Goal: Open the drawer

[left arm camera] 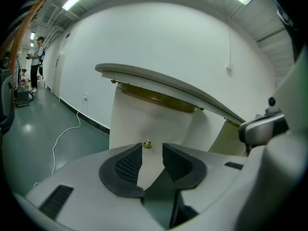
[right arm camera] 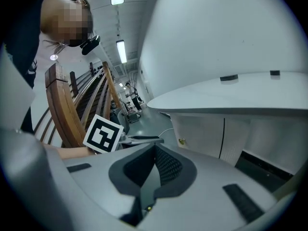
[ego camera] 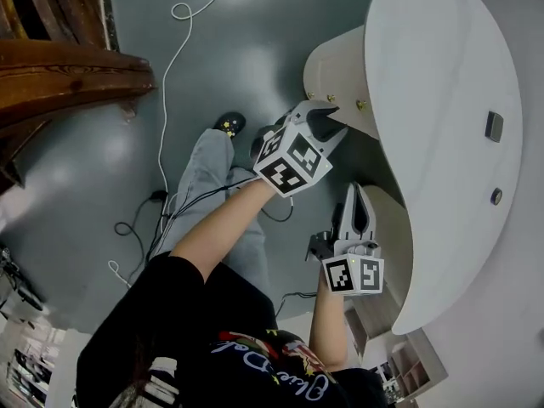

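A cream cabinet front [ego camera: 333, 65] with two small brass knobs [ego camera: 331, 99] stands under a white curved desk. My left gripper [ego camera: 330, 119] hangs right in front of it. Its jaws stand open with nothing between the pads, and one brass knob [left arm camera: 147, 144] shows just beyond the gap against the cream drawer front [left arm camera: 144, 121]. My right gripper [ego camera: 356, 194] is lower and nearer to me, beside the desk's edge. In the right gripper view that gripper [right arm camera: 155, 149] has its pads together and holds nothing; a knob [right arm camera: 182, 141] shows on the cabinet further off.
The white desk top [ego camera: 442, 100] overhangs the cabinet and bears two small dark fittings [ego camera: 494, 126]. A white cable [ego camera: 170, 66] trails over the grey floor. A wooden structure [ego camera: 59, 66] fills the upper left. The person's leg and shoe [ego camera: 228, 124] are below the left gripper.
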`<act>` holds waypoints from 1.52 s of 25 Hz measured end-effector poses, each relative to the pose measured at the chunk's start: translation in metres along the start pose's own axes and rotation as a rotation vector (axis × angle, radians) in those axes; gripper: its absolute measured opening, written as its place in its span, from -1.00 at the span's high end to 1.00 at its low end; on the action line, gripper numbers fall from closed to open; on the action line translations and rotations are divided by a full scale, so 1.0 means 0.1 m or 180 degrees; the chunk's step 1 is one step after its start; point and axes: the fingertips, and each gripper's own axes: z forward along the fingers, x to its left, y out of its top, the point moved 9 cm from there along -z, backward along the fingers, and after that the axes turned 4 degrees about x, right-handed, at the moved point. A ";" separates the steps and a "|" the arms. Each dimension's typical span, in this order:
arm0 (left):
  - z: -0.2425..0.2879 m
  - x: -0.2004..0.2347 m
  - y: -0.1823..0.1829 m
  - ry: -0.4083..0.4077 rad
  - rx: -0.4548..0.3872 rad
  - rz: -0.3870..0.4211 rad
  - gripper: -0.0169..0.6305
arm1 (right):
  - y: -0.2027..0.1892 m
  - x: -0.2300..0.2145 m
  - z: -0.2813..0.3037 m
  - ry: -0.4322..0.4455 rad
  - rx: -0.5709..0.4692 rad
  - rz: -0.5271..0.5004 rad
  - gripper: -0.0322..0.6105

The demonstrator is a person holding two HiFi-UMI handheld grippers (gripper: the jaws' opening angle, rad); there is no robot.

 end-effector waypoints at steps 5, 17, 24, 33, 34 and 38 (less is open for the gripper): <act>0.35 0.10 0.01 -0.0045 0.0096 0.0083 0.59 | -0.03 -0.05 0.07 -0.0038 0.0035 0.0038 0.90; 0.97 0.15 -0.01 -0.0192 0.0373 0.0169 0.50 | 0.09 -0.17 0.16 -0.0171 0.0088 0.0064 0.90; 1.04 0.19 -0.02 -0.0189 0.0323 0.0281 0.62 | 0.11 -0.20 0.22 -0.0158 0.0100 0.0149 0.90; 1.02 0.19 -0.01 -0.0216 0.0282 0.0323 0.65 | 0.13 -0.19 0.24 -0.0185 0.0110 0.0121 0.90; 1.02 0.19 -0.01 -0.0217 0.0286 0.0328 0.65 | 0.13 -0.19 0.23 -0.0191 0.0116 0.0117 0.90; 1.03 0.19 -0.01 -0.0227 0.0295 0.0328 0.65 | 0.13 -0.18 0.22 -0.0209 0.0119 0.0123 0.90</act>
